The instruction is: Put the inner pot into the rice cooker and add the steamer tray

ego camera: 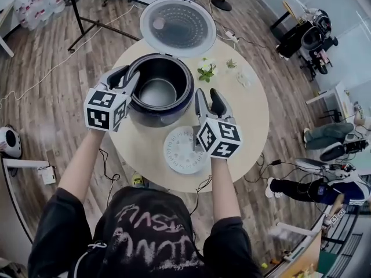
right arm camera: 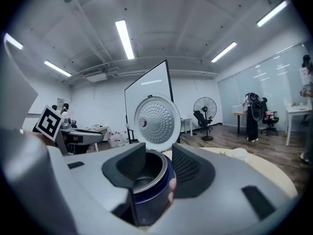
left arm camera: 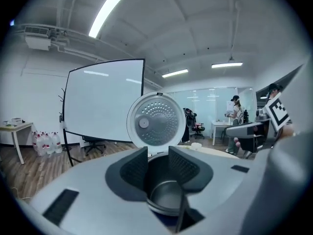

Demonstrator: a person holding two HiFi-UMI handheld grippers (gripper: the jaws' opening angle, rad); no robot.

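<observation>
The dark blue rice cooker (ego camera: 152,116) stands on the round table with its lid (ego camera: 177,26) swung up at the back. The metal inner pot (ego camera: 157,91) sits inside it. The white perforated steamer tray (ego camera: 181,149) lies flat on the table just in front of the cooker. My left gripper (ego camera: 126,77) hovers by the cooker's left rim, open and holding nothing. My right gripper (ego camera: 207,96) hangs to the cooker's right, above the tray's far edge, also open and bare. In the left gripper view the pot (left arm camera: 166,197) shows through the gap of the left gripper (left arm camera: 158,153). In the right gripper view the cooker (right arm camera: 149,199) shows past the right gripper (right arm camera: 159,153).
A small green plant (ego camera: 206,70) and a pale small object (ego camera: 246,77) sit on the beige table (ego camera: 249,120) behind the cooker's right side. Cables run across the wooden floor. A screen on a stand (left arm camera: 105,102) is behind the table; people sit at the room's right.
</observation>
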